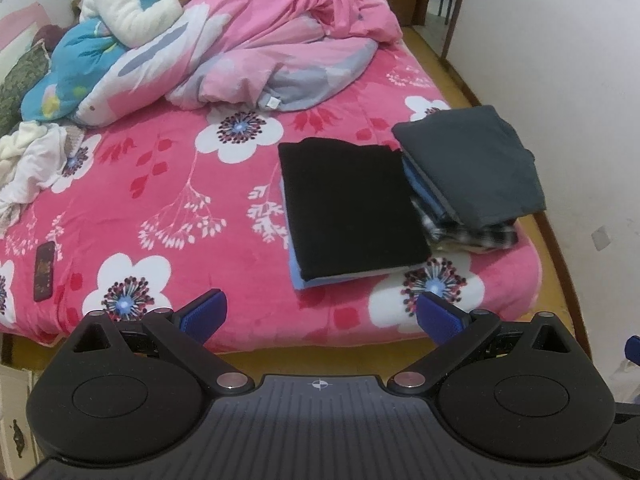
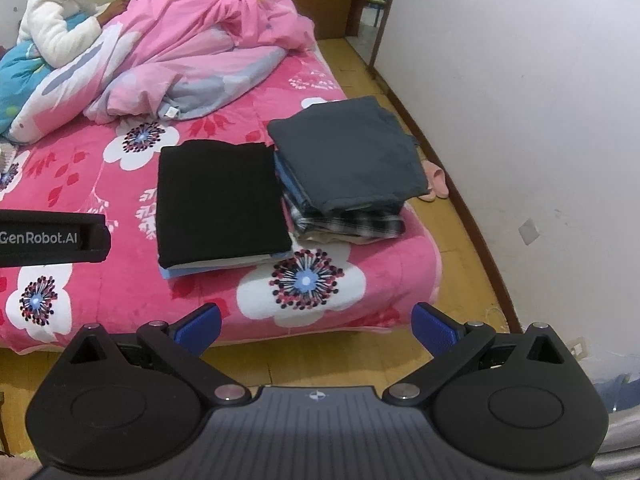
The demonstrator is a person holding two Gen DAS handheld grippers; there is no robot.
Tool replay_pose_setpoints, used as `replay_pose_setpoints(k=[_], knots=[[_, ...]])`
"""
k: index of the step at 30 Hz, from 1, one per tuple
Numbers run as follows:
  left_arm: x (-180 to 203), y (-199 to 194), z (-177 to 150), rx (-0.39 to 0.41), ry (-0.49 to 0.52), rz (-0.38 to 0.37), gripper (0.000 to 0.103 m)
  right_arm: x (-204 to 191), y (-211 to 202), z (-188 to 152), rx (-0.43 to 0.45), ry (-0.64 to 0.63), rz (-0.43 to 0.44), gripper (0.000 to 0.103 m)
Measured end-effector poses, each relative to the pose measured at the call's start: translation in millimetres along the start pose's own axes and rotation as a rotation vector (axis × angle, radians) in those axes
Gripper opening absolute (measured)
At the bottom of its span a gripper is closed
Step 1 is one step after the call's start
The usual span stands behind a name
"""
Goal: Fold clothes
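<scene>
So, left wrist view: left gripper [image 1: 321,314] spread wide, holding nothing, hanging off foot of bed [image 1: 160,200]. Black folded garment [image 1: 348,208] on blue one, grey-topped stack [image 1: 472,168] touching its right side, unfolded white clothes [image 1: 28,160] far left. Right wrist view: right gripper [image 2: 316,328] also wide, empty; same two piles, slipper [image 2: 434,180] on floor.
</scene>
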State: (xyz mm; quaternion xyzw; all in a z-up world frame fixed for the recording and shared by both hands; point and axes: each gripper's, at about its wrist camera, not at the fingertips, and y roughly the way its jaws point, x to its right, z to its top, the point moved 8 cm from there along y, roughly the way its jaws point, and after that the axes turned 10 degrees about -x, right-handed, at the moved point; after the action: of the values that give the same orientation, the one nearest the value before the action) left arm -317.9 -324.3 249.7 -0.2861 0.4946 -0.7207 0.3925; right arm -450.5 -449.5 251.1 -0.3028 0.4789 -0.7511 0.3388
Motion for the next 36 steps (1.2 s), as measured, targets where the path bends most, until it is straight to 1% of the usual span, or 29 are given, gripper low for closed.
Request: replay_pose_setpoints(k=[5,13,22,36], knots=[[9.5,-2.1,-1.1,0.006,0.008,-0.006,0.102,12.0,0.8,-2.6,-0.004,0.015,0.001,0.103],[15.7,-2.7,-2.7,0.006,0.013,0.011,0.102,22.7,2.7,-8.2,-0.01,0.025,0.011,0.103],[18.3,-5.7,-2.7,0.017,0.033,0.017,0.102,23.9,1.9,-10.6,-0.001,0.027,0.016,0.103],[18.9,-3.7,6.1,0.028,0.021,0.023,0.102,21.3,2.5,-4.2,0.009,0.03,0.025,0.103]])
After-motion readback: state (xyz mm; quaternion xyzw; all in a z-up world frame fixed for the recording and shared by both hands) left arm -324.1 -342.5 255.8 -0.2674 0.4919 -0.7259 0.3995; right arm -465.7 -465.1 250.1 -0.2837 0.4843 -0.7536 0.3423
